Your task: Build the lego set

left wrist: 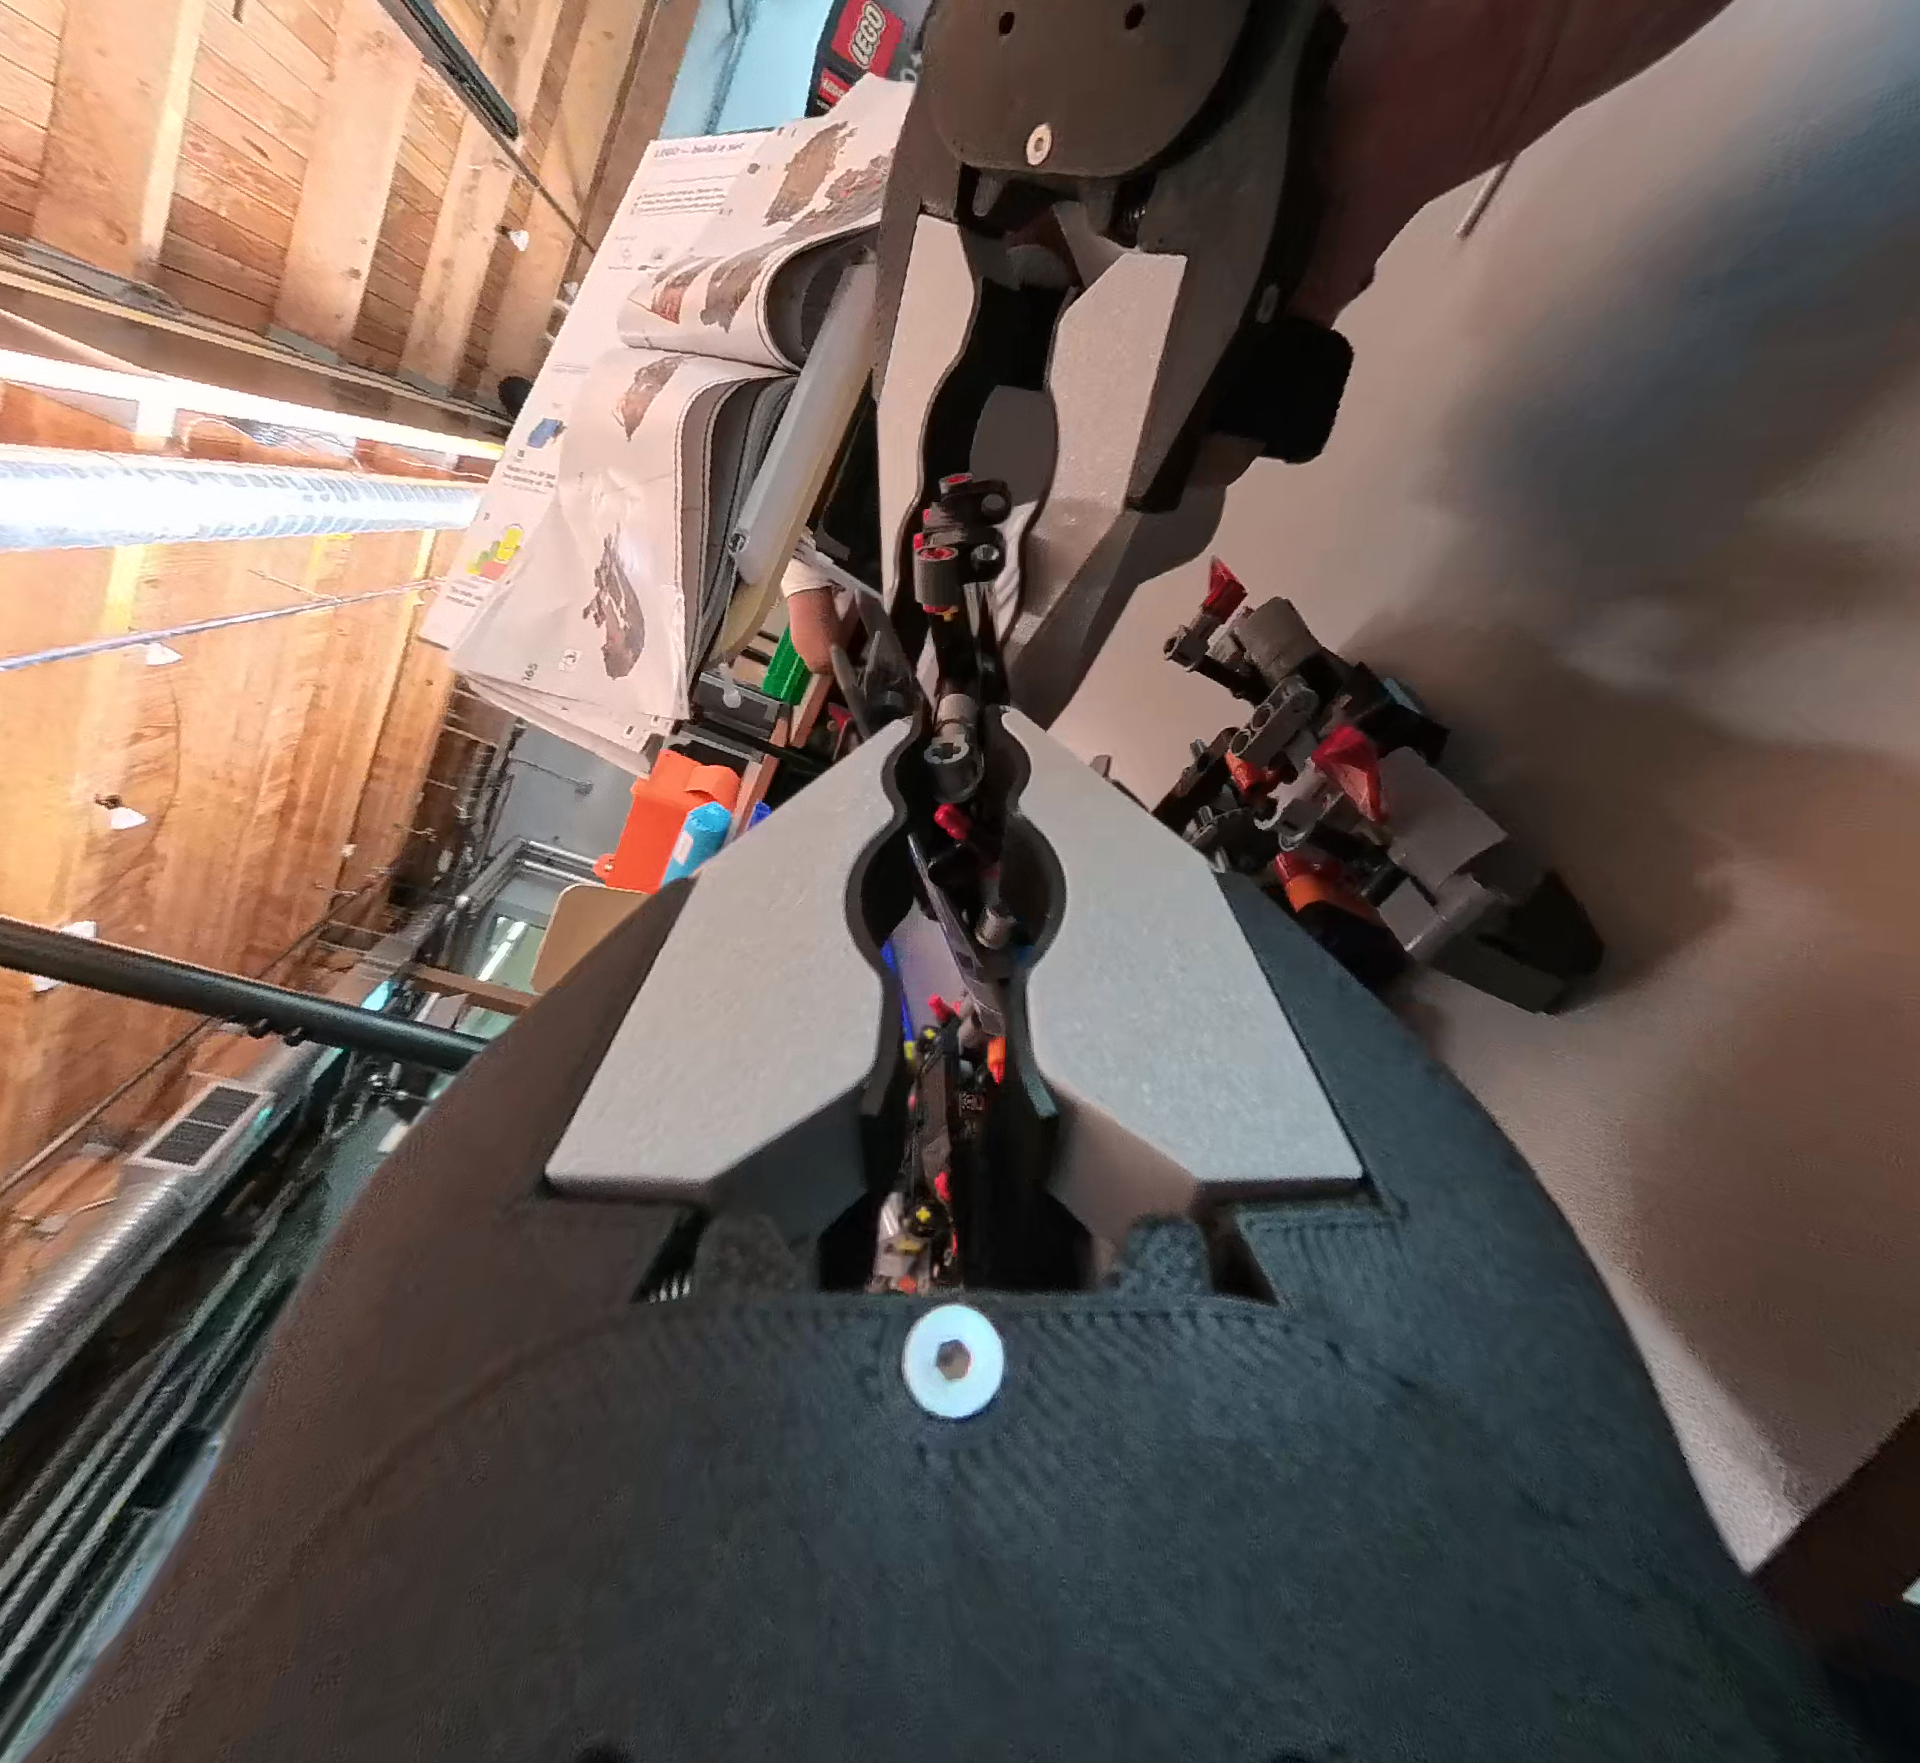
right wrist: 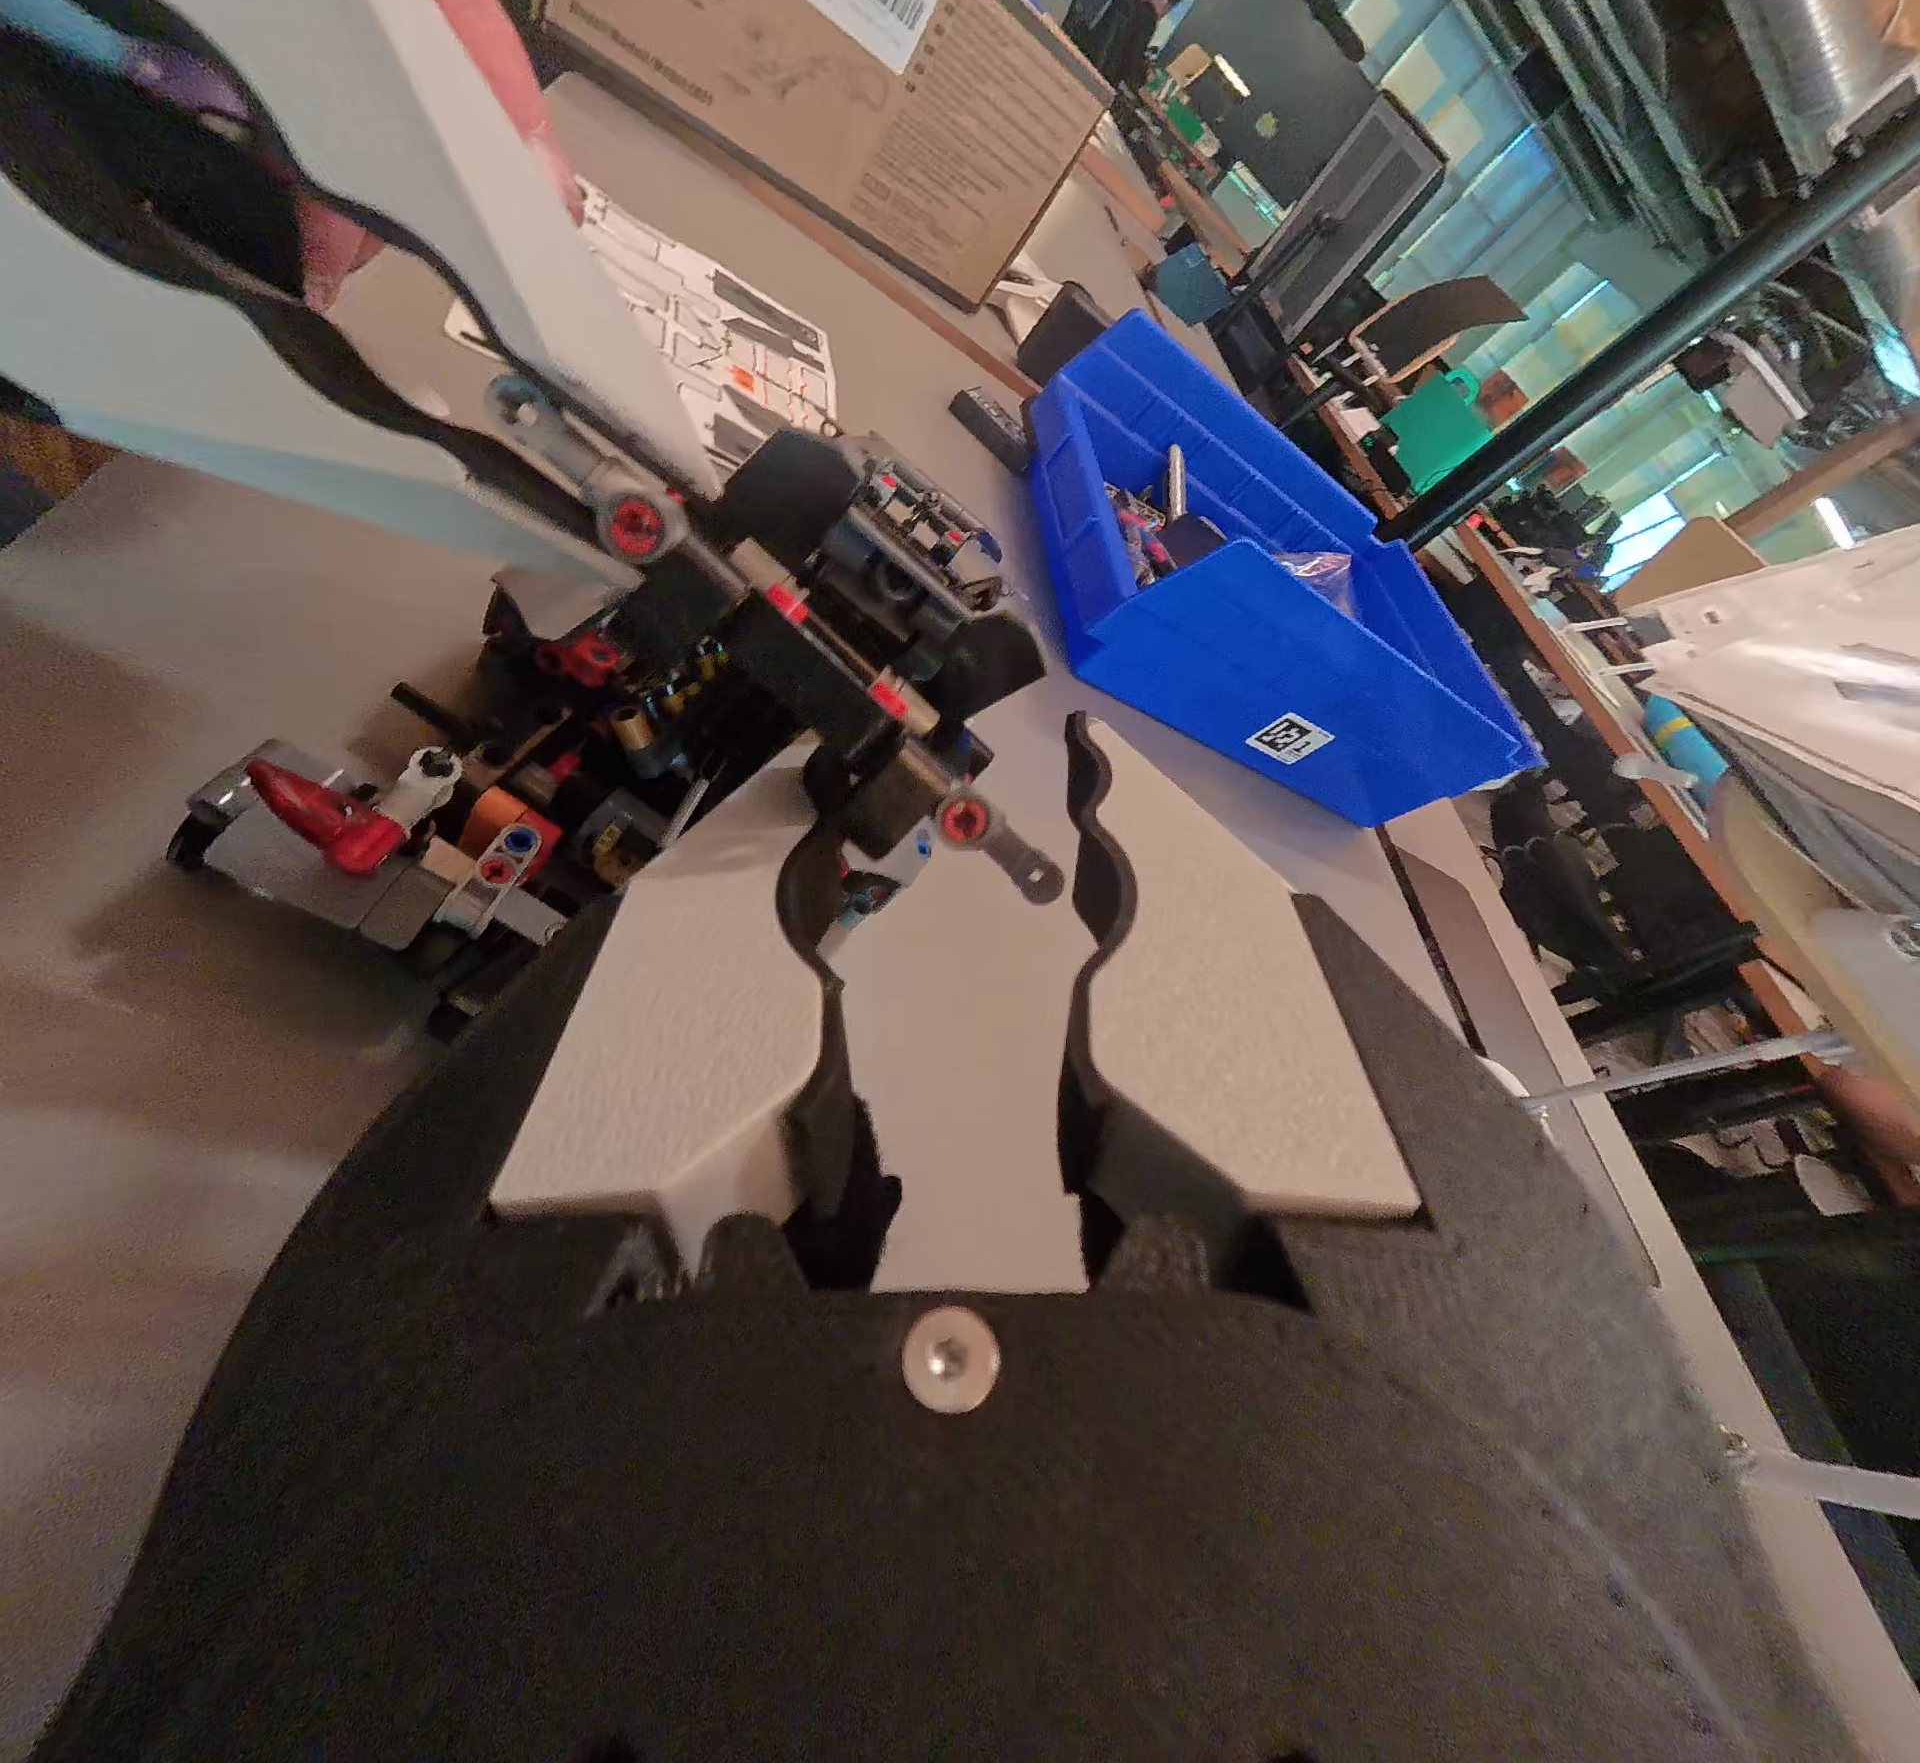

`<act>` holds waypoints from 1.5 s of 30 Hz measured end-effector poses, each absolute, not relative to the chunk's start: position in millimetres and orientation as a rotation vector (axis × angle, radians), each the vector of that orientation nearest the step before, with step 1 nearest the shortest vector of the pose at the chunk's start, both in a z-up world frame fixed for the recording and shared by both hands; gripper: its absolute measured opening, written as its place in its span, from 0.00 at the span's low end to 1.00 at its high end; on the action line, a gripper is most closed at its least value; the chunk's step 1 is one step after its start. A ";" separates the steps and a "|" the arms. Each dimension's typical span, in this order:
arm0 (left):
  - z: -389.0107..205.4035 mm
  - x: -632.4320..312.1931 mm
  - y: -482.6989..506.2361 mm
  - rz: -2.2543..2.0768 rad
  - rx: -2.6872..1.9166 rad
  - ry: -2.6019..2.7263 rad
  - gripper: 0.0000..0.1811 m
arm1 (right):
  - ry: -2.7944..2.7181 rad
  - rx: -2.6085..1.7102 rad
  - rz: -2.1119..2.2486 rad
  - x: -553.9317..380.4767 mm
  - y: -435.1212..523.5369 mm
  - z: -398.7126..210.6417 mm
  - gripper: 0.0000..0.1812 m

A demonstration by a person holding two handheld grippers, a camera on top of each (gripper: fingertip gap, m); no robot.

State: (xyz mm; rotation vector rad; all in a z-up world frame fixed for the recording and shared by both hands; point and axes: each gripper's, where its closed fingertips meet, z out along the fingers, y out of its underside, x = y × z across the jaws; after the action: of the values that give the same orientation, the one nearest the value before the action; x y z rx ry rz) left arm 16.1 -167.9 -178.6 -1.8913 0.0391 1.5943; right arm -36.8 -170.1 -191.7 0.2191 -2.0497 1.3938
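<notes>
Lego strip (left wrist: 961, 674), a slim black assembly with red pins, clamped at its near end between the fingers of the left tool (left wrist: 956, 757); far end lying between the fingers of the right tool (left wrist: 961, 508), which faces it from the far side. In the right wrist view, right tool (right wrist: 945, 840) standing apart, strip (right wrist: 821, 643) running across its left finger, a grey link with a red pin in the gap; contact with the right finger not visible. Left tool (right wrist: 582, 487) entering from upper left, closed on the strip's other end. Larger lego model (right wrist: 436, 809), black, grey and red, resting on the grey bench (right wrist: 208, 1038) just behind the strip. Blue bin (right wrist: 1278, 591) of parts to the right on the bench; cardboard box (right wrist: 831, 51) at the far edge; open manual (left wrist: 665, 425) propped up, left of the tools.
</notes>
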 end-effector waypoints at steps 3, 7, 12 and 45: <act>-178.0 14.1 -168.6 1.615 -1.884 0.028 0.04 | -2.028 0.197 1.394 -38.5 -172.0 -190.5 0.19; -178.4 12.6 -172.0 1.637 -1.884 0.021 0.04 | -2.018 0.173 1.400 -40.0 -174.2 -189.9 0.18; -176.8 12.4 -172.8 1.671 -1.902 0.051 0.04 | -2.038 0.141 1.414 -40.8 -175.7 -189.0 0.18; -172.0 -14.6 -182.6 1.645 -1.833 -0.325 0.19 | -2.029 0.112 1.439 -35.2 -180.7 -183.3 0.17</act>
State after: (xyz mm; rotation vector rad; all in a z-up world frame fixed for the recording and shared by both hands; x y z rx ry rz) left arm -14.6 -182.6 -172.0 -1.8332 -0.3247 1.6446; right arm -35.2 -180.7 -183.3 0.1123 -2.0288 1.4387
